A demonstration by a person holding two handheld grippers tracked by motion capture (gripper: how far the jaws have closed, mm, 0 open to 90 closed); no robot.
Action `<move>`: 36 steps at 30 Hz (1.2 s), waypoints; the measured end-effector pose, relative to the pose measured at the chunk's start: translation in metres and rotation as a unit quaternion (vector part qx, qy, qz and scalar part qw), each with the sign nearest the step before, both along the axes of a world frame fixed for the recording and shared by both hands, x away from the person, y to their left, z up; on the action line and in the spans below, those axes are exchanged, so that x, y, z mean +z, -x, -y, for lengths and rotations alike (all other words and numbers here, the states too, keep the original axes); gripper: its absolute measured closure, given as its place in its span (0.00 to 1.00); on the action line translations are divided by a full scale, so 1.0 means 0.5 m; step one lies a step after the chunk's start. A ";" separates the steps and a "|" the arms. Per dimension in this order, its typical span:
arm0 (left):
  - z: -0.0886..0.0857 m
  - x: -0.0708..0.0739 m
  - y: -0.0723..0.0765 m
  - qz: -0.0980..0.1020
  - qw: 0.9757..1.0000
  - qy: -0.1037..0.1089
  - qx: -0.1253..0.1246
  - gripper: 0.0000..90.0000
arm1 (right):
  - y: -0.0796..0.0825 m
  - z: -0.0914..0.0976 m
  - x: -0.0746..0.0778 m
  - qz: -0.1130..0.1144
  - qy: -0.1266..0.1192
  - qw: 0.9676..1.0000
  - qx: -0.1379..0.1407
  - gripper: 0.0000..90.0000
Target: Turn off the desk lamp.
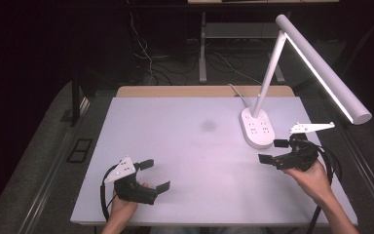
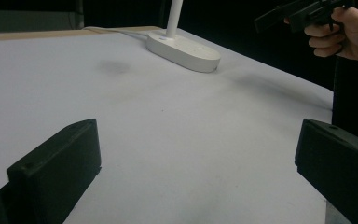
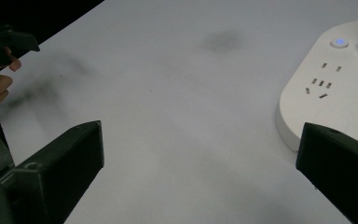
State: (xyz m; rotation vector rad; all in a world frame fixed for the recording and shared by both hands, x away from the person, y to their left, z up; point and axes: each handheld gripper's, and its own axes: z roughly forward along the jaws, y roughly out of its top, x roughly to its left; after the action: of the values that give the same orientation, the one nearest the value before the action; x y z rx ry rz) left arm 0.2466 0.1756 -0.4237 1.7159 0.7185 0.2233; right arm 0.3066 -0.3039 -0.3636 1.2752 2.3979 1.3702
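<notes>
Fingers of both grippers are spread wide, holding nothing. Left gripper (image 1: 151,174) hovers over the white desk (image 1: 190,161), well apart from the lamp base (image 1: 257,127); right gripper (image 1: 274,151) hangs just beside that base, its socket face lit.

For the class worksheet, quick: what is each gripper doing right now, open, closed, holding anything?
Left gripper: open, holding nothing.
Right gripper: open, holding nothing, beside the lamp base.
</notes>
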 end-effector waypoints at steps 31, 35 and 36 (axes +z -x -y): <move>-0.004 0.000 -0.002 -0.002 1.000 0.001 0.003 0.00 | -0.130 0.020 0.046 0.010 0.013 1.000 -0.018 0.01; -0.005 0.000 -0.003 -0.003 1.000 0.000 0.003 0.00 | -0.152 0.029 0.046 0.010 0.013 1.000 -0.026 0.01; -0.005 0.000 -0.002 -0.003 1.000 0.000 0.003 0.00 | -0.157 0.031 0.046 0.010 0.013 0.999 -0.028 0.01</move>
State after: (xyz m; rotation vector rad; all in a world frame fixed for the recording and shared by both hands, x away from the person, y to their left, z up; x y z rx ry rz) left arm 0.2478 0.1783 -0.4238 1.7141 0.7288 0.2226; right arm 0.3850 -0.3194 -0.3404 1.3076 2.3398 1.3267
